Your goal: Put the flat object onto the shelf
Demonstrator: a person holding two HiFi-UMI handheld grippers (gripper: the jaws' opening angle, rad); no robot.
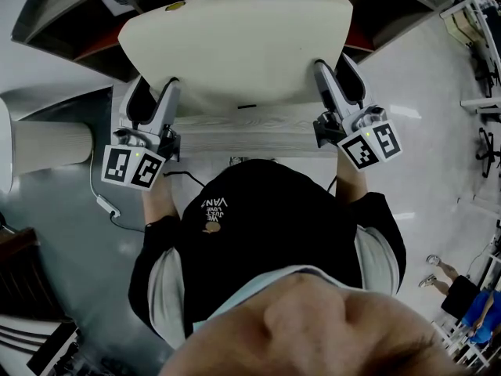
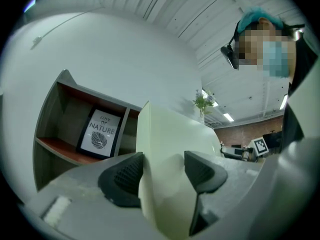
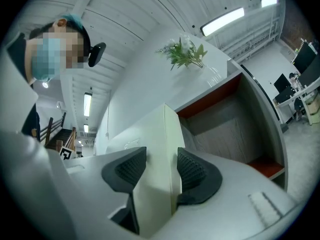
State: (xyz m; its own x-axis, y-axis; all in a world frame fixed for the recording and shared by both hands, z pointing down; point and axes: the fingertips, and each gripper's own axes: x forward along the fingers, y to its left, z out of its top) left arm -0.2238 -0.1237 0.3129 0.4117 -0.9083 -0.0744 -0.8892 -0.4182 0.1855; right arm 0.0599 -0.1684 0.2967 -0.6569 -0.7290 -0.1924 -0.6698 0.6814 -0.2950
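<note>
The flat object [image 1: 235, 49], a cream slab with rounded corners, is held up level in front of the shelf [image 1: 74, 34], above a pale wooden top [image 1: 250, 135] and not resting on either. My left gripper [image 2: 162, 171] is clamped on its left edge, ribbed pads pressed to both faces, and my right gripper [image 3: 161, 171] pinches the right edge the same way. Past the slab, the shelf's grey bays have red-brown boards. One bay holds a framed leaf print [image 2: 100, 133]. A small green plant [image 3: 186, 51] stands on the shelf's white top.
</note>
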